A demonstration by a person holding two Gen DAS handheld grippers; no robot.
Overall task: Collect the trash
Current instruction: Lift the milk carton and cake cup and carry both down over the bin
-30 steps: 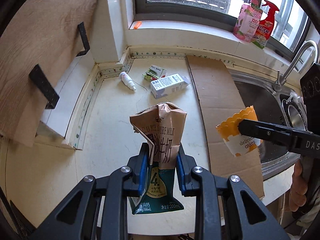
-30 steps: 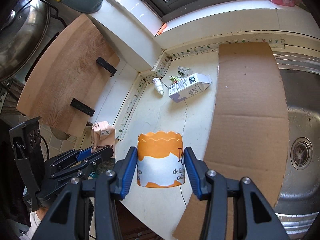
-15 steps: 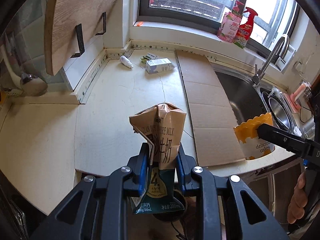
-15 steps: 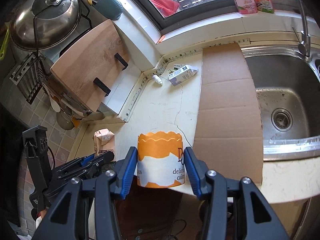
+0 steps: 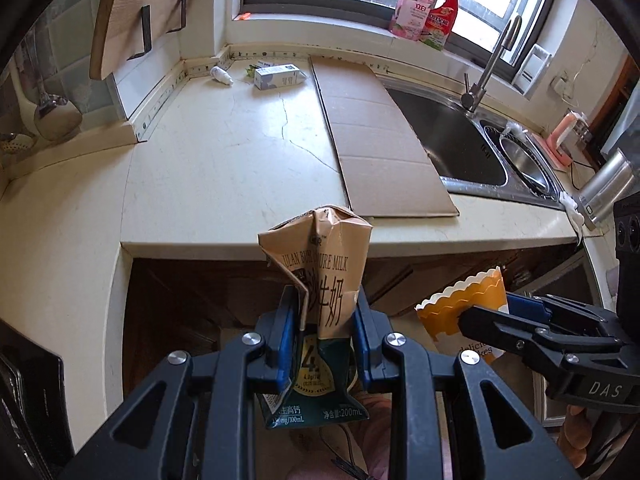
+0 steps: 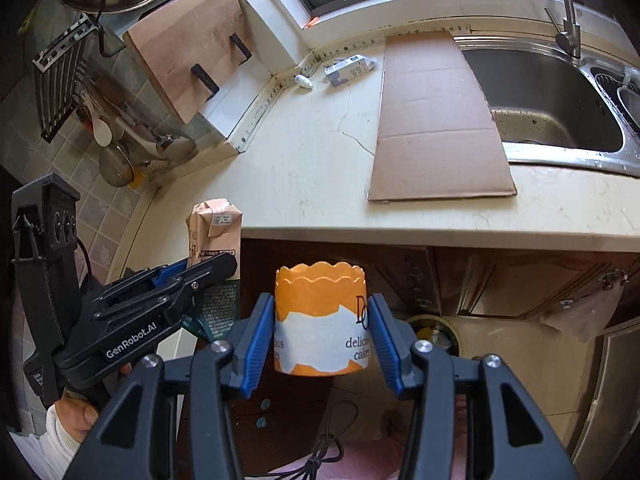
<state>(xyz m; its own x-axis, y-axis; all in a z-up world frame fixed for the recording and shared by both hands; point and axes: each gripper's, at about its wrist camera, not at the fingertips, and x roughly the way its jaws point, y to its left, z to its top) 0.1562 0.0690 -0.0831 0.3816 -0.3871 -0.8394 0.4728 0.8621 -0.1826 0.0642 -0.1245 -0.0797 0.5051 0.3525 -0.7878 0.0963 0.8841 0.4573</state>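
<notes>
My left gripper [image 5: 322,320] is shut on a crumpled brown and green milk carton [image 5: 320,264], held upright in front of the counter edge. The right wrist view shows the same carton [image 6: 216,228] at the left in the left gripper [image 6: 216,268]. My right gripper [image 6: 320,328] is shut on an orange and white paper cake cup [image 6: 320,320], which the left wrist view has at the right [image 5: 460,304]. A white carton [image 5: 278,76], a small white bottle [image 5: 222,75] and a green wrapper [image 5: 252,67] lie in the far counter corner.
A flat cardboard sheet [image 5: 376,136] lies on the cream counter [image 5: 224,160] beside the steel sink [image 5: 452,140]. Dark cabinet doors [image 6: 460,280] sit under the counter. A round bin opening [image 6: 434,334] shows below the cup. A wooden board [image 6: 188,44] leans at the left wall.
Both grippers have drawn back from over the counter to in front of its edge, each keeping its item. The counter litter now looks farther away.
</notes>
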